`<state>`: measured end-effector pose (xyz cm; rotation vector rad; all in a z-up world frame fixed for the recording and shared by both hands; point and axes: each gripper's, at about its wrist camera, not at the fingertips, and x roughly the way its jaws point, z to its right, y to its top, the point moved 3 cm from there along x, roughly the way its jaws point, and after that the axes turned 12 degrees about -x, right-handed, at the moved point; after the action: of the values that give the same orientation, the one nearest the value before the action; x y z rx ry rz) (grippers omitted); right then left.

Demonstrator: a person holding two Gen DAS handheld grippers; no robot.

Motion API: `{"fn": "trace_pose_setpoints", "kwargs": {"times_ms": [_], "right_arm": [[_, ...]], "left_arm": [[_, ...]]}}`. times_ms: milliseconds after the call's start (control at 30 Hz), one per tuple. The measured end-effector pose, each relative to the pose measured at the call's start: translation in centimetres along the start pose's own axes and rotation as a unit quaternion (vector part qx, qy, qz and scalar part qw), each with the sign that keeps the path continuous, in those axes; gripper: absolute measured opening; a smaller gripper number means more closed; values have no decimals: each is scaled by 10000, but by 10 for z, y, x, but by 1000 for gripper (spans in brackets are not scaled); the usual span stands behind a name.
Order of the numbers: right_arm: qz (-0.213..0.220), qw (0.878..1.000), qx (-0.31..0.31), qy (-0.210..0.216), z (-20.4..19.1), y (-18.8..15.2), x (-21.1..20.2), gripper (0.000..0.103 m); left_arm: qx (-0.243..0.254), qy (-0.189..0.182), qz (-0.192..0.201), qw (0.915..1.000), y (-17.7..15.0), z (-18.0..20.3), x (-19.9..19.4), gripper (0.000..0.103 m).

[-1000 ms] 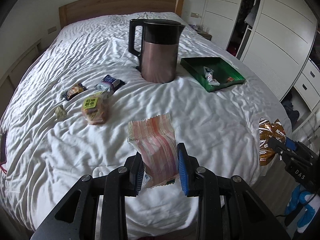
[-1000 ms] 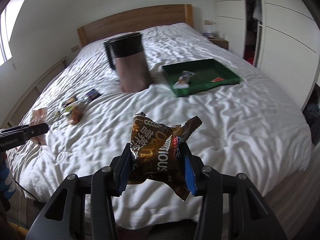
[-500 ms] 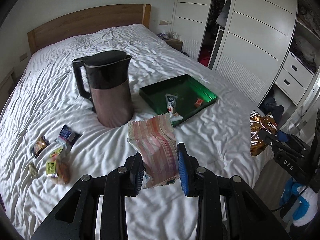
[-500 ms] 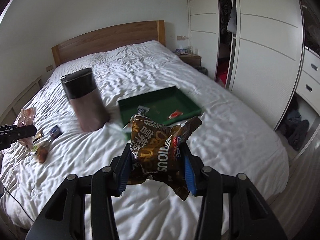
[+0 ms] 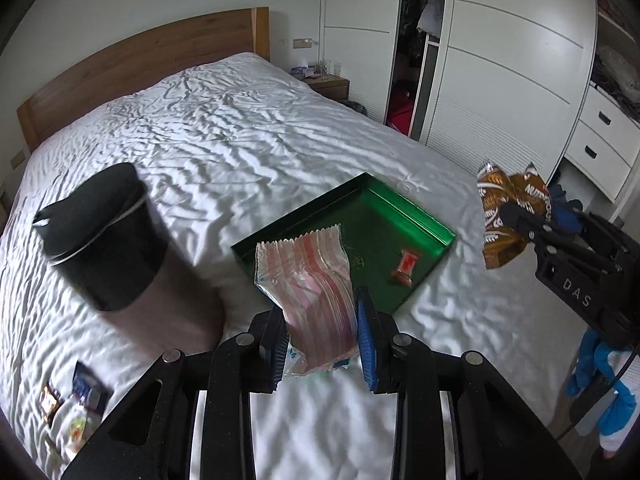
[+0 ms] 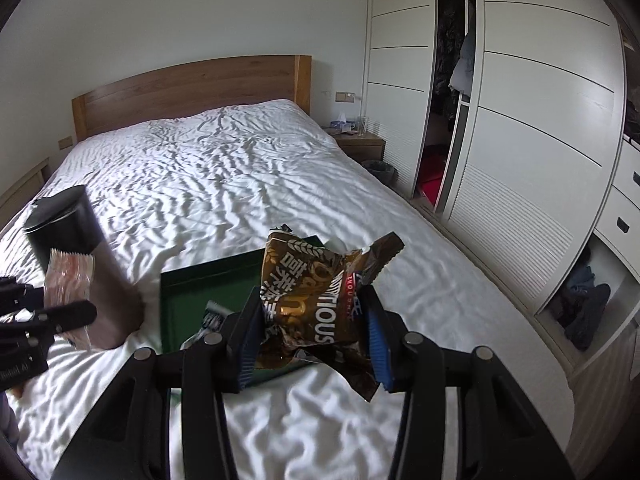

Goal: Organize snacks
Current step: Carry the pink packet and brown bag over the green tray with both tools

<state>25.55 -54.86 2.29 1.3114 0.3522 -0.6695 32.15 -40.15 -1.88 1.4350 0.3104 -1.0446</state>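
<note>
My left gripper (image 5: 322, 340) is shut on a pink striped snack bag (image 5: 312, 292) and holds it above the near edge of a green tray (image 5: 424, 220) on the white bed. My right gripper (image 6: 312, 340) is shut on a brown crinkled snack bag (image 6: 320, 304) and holds it above the tray (image 6: 184, 292). A small red snack (image 5: 406, 266) lies in the tray. The right gripper and its brown bag (image 5: 504, 216) show at the right of the left wrist view. The left gripper with the pink bag (image 6: 68, 276) shows at the left of the right wrist view.
A black and copper kettle (image 5: 120, 256) stands on the bed left of the tray. Several small snack packets (image 5: 80, 396) lie at the bed's lower left. White wardrobes (image 6: 540, 120) and a bedside table (image 6: 360, 144) stand to the right.
Both grippers have swung right and forward with their bags, from the bed's left and foot toward the green tray. The tray and kettle now appear much nearer.
</note>
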Motion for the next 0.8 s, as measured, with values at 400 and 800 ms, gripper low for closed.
{"fn": "trace_pose_setpoints", "kwargs": {"times_ms": [400, 800], "right_arm": [[-555, 9984, 40, 66, 9, -26, 141, 14], [-917, 9957, 83, 127, 11, -60, 190, 14]], "left_arm": [[-74, 332, -434, 9985, -8, 20, 131, 26], [309, 506, -379, 9975, -29, 45, 168, 26]]}}
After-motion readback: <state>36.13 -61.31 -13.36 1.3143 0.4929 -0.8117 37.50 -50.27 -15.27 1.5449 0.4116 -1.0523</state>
